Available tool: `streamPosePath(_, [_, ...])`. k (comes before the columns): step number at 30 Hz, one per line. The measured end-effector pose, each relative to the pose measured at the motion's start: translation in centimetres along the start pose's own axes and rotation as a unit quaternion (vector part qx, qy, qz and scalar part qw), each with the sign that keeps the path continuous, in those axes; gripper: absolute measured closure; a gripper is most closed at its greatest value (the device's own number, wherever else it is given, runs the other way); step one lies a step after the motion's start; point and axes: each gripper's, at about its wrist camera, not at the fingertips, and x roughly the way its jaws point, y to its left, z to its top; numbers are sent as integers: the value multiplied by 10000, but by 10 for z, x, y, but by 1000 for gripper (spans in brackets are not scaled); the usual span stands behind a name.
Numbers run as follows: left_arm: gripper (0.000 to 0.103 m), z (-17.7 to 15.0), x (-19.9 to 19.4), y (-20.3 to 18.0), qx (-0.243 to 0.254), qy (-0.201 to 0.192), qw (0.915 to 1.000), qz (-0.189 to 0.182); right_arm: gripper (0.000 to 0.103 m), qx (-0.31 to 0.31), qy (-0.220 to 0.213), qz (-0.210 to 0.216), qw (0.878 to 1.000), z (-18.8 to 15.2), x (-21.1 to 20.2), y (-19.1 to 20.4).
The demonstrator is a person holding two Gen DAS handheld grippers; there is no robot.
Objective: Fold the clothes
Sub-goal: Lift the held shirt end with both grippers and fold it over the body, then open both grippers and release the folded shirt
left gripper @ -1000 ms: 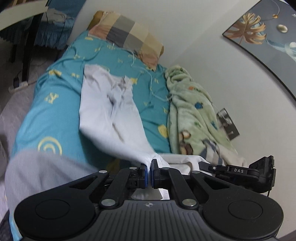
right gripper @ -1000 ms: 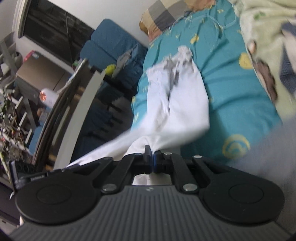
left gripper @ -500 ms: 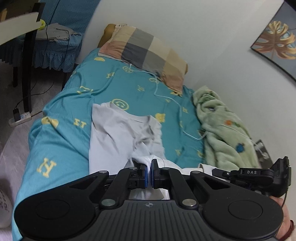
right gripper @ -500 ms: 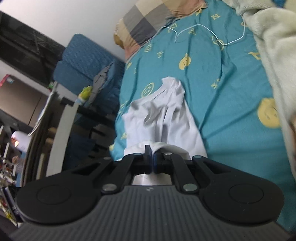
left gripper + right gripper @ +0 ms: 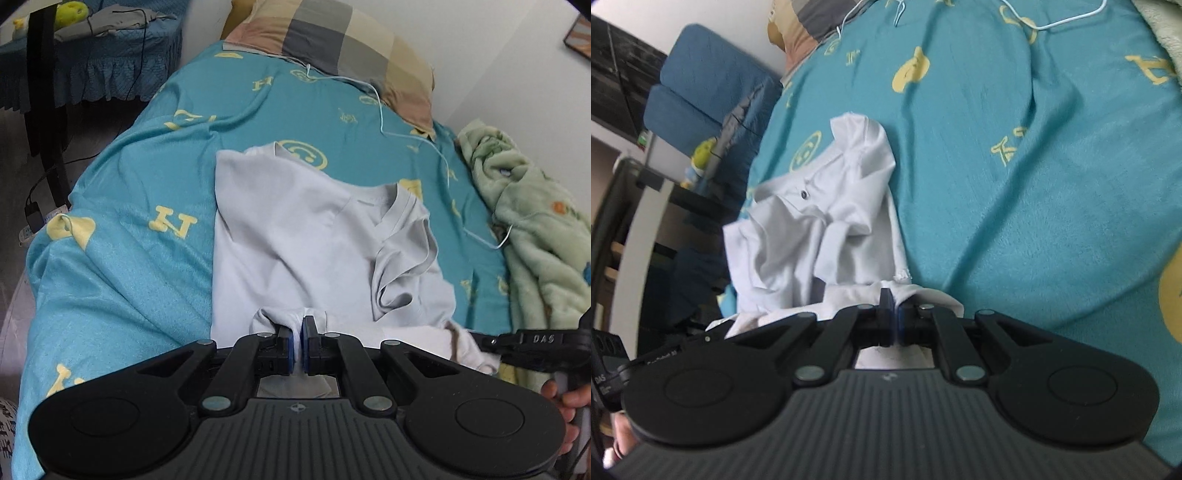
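Observation:
A pale grey-white T-shirt (image 5: 295, 243) lies on the teal bedspread (image 5: 122, 236), collar toward the pillow, its right side rumpled. My left gripper (image 5: 298, 325) is shut on the shirt's near hem, low over the bed. My right gripper (image 5: 892, 301) is shut on another part of the same hem; the shirt (image 5: 820, 214) bunches up in front of it. The right gripper also shows at the right edge of the left wrist view (image 5: 532, 339), beside the shirt.
A checked pillow (image 5: 332, 40) lies at the head of the bed. A green fleece blanket (image 5: 535, 221) is heaped along the wall side. A thin white cable (image 5: 384, 122) trails across the bedspread. A blue-covered chair (image 5: 92, 62) and a floor power strip stand left.
Both grippers have carried the shirt's hem forward toward the pillow and down to the bed. The shirt, lifted and stretched a second ago, now lies slack and doubled on the bedspread.

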Motion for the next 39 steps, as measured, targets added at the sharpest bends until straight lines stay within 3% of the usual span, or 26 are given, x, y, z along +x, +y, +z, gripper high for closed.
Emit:
streamPosePath(4, [68,-8,-13,-5,43,45,9999,121,95,173,-98,124,9997,-1,-5,-2])
streamPosePath(5, [56,-11,-21,-8,57,21,9999,147,89,214,-155,167,9995,-3,-10,-2])
streamPosePath(6, [51,-14,-29,-11,72,-3,9998,174,82,206,-225,187,9994,-5,-15,0])
streamPosePath(8, [37,-22,-48,-17,61,-94,9997,220,36,89,-437,161,9989,-13,-30,7])
streamPosePath(10, [32,-34,-67,-22,-9,-144,9997,188,28,-11,-587,169,9981,-24,-45,14])
streamPosePath(16, [25,-82,-118,-25,-845,-131,9958,-340,28,274,-596,207,9976,-60,-87,28])
streamPosePath(21, [24,-127,-127,-21,-1633,124,9838,-725,28,1235,-404,426,9906,-107,-110,20])
streamPosePath(25, [24,-157,-121,-24,-2058,458,9743,-791,28,1702,-143,655,9831,-145,-113,7])
streamPosePath(29, [23,-171,-108,-23,-2517,534,9620,-911,28,1916,-58,810,9781,-169,-113,-4])
streamPosePath(33, [24,-182,-89,-19,-2955,703,9502,-703,28,1824,5,725,9805,-181,-109,-6])
streamPosePath(39, [32,-189,-75,-6,-3492,587,9300,-984,28,1643,66,904,9822,-190,-95,5])
